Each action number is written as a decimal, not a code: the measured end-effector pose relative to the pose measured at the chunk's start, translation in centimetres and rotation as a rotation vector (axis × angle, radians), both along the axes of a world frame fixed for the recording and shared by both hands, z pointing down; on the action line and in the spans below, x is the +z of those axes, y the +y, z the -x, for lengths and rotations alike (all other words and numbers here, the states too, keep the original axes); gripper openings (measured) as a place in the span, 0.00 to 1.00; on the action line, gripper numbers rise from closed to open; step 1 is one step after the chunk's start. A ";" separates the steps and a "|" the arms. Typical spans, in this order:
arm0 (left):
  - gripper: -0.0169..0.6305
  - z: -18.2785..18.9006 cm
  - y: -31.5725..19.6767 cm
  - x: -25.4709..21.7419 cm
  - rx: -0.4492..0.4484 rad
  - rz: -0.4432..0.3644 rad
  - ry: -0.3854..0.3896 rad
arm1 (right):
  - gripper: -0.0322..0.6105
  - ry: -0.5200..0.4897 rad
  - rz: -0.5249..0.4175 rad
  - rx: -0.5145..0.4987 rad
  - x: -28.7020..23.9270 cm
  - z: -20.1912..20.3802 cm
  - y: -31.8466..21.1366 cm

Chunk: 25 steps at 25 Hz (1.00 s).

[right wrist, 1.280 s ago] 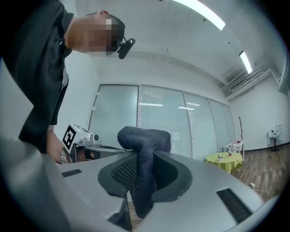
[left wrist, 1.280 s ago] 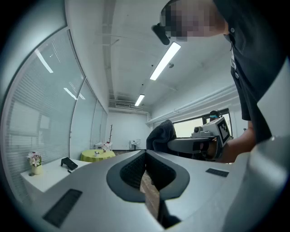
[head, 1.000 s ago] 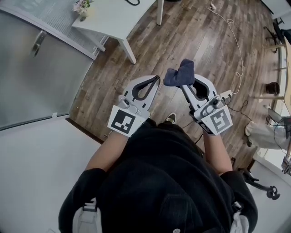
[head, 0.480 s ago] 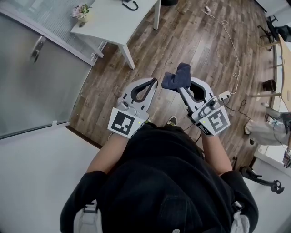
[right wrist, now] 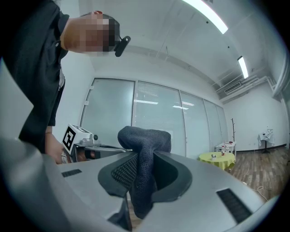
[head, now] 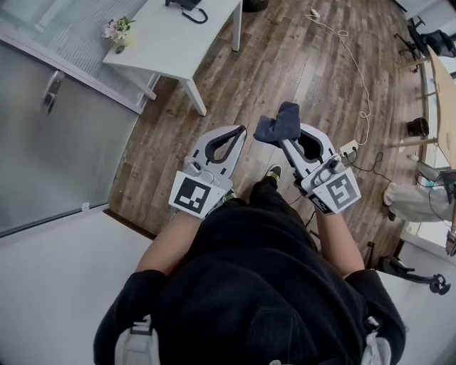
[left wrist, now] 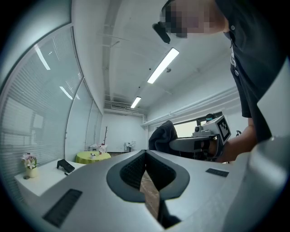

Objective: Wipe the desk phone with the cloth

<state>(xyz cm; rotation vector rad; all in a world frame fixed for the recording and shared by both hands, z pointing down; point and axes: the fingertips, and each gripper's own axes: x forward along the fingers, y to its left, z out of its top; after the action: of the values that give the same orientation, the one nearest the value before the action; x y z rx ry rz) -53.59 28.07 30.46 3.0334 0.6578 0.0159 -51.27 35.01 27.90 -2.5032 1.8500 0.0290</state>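
Observation:
The black desk phone (head: pixel 187 6) sits on a white table (head: pixel 171 43) at the top of the head view, far ahead of both grippers. It also shows small in the left gripper view as the phone (left wrist: pixel 65 166) on the table. My right gripper (head: pixel 283 137) is shut on a dark blue cloth (head: pixel 279 121), which bunches up above the jaws; the cloth (right wrist: pixel 144 156) fills the jaw gap. My left gripper (head: pixel 241 131) is held beside it, shut with nothing between the jaws (left wrist: pixel 146 152). Both are held in front of the person's body over the wooden floor.
A small pot of flowers (head: pixel 116 30) stands on the table's left corner, next to a glass wall (head: pixel 50 135). A white cable (head: pixel 356 64) and power strip (head: pixel 349 150) lie on the floor to the right. A round yellow-green table (right wrist: pixel 217 158) stands further off.
The person has stepped toward the white table, so the phone has come into view at the top. Both grippers keep their pose, and the cloth stays held.

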 end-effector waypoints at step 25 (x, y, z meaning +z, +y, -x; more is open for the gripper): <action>0.04 -19.9 7.4 0.0 -0.041 -0.043 -0.003 | 0.19 0.032 -0.010 -0.021 0.2 -20.4 6.7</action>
<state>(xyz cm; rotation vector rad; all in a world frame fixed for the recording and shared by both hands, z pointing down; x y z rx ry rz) -33.66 35.47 30.47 3.0866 0.6022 0.0334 -30.88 41.75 28.06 -2.4910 1.8832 0.0783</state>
